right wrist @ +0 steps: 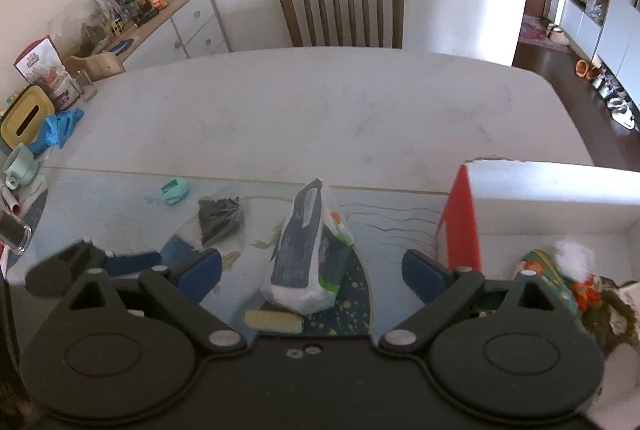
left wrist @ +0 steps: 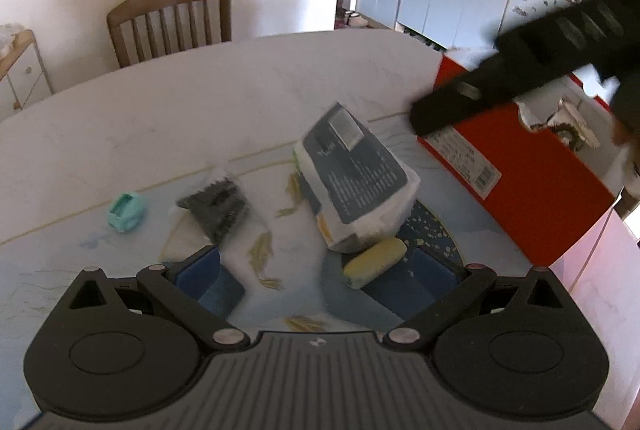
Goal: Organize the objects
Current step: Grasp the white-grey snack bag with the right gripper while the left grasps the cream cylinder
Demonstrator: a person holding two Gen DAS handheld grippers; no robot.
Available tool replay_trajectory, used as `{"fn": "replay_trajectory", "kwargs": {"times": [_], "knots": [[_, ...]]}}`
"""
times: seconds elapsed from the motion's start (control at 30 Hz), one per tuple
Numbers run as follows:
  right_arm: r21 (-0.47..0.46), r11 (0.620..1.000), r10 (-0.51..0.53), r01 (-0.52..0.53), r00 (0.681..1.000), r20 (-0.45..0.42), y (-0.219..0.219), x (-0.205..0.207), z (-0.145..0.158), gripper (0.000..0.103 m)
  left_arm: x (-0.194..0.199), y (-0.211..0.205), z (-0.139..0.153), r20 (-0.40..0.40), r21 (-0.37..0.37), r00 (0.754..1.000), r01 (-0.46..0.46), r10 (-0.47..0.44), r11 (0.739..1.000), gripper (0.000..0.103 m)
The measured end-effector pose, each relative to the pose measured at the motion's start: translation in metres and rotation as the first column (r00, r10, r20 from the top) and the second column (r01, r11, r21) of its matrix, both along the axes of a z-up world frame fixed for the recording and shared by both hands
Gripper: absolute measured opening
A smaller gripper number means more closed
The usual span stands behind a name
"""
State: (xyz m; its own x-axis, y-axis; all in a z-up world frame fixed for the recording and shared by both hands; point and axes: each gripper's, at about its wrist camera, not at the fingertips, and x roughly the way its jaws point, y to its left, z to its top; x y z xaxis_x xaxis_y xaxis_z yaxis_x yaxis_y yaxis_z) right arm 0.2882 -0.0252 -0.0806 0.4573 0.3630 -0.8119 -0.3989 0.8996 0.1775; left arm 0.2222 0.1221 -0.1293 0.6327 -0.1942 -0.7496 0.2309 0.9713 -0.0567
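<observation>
A tissue pack [left wrist: 356, 182] with a dark blue label stands tilted on the patterned mat; it also shows in the right wrist view [right wrist: 308, 254]. A yellow oblong block [left wrist: 374, 263] lies in front of it, also in the right wrist view [right wrist: 274, 321]. A bag of black clips [left wrist: 218, 208] [right wrist: 220, 220] and a mint green small case [left wrist: 126, 212] [right wrist: 174, 191] lie to the left. My left gripper [left wrist: 320, 272] is open and empty, just short of the pack. My right gripper [right wrist: 312, 270] is open and empty above the pack.
A red box [left wrist: 532, 166] with white inside stands at the right, [right wrist: 460, 226], holding colourful items [right wrist: 560, 278]. A wooden chair [right wrist: 340, 6] stands at the table's far edge. A mug [right wrist: 20, 166], blue gloves [right wrist: 56, 128] and a glass [right wrist: 14, 234] crowd the left end.
</observation>
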Motion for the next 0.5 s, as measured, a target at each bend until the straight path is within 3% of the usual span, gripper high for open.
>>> {"fn": "replay_trajectory", "kwargs": {"times": [0.5], "knots": [[-0.067, 0.997, 0.028, -0.034, 0.995, -0.092, 0.027, 0.033, -0.041, 0.088, 0.015, -0.035, -0.038, -0.028, 0.011, 1.000, 0.006, -0.006, 1.000, 0.102]]}}
